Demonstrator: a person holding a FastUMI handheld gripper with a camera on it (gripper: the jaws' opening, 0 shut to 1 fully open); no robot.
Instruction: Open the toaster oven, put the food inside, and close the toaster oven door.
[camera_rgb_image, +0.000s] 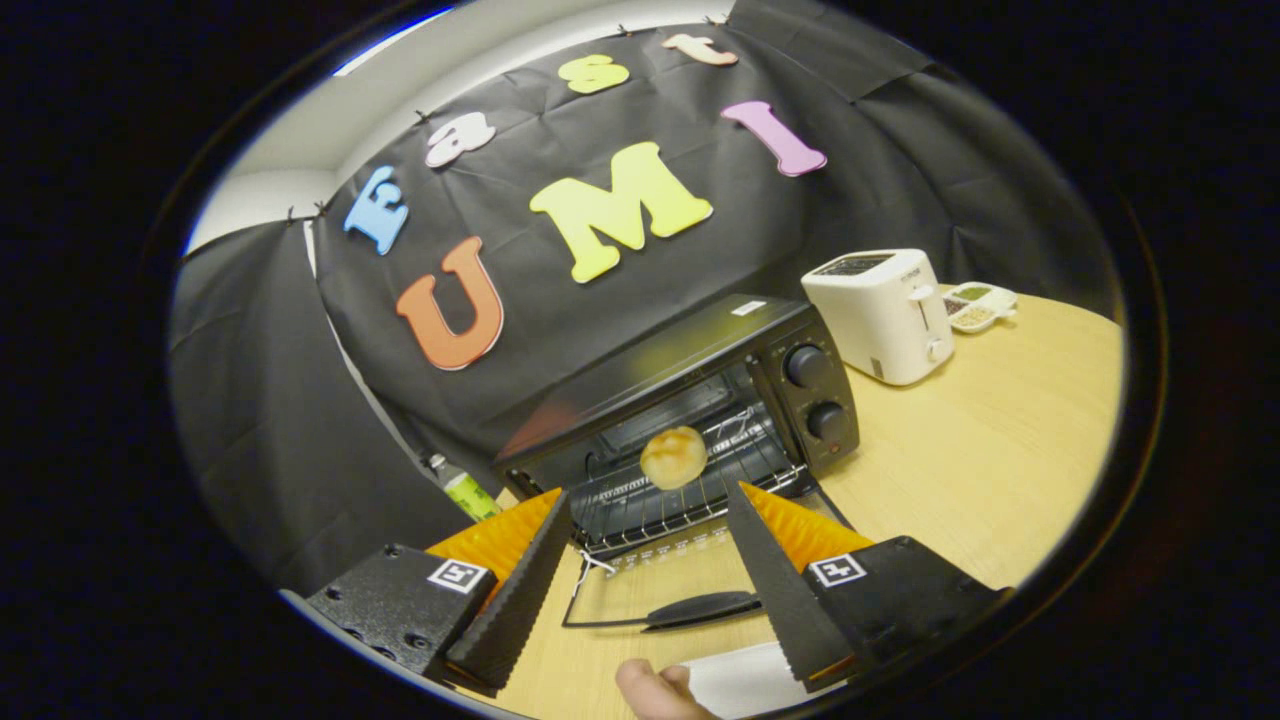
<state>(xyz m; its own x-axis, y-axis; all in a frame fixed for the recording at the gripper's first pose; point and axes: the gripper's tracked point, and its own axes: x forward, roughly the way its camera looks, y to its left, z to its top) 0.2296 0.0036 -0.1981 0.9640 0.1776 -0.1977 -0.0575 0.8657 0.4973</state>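
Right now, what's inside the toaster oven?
A bread roll sits on the wire rack inside the open toaster oven; the back is too dark to see. The claw is open.

Gripper (648, 520), hand-held, two-finger type. Jaws: a pair of long, flat, tapering black fingers (515, 590) with finely ribbed, saw-toothed inner faces, set wide apart with nothing pressed between them. Backing: bright orange ribbed panels (495, 540) behind each finger. Mounts: two black angular blocks (395, 605), matte, with small round screw holes along the left one's lower edge. Markings: one square black-and-white fiducial tag (458, 575) on each block. Person: a bare fingertip (650, 690) below the fingers; no sleeve visible.
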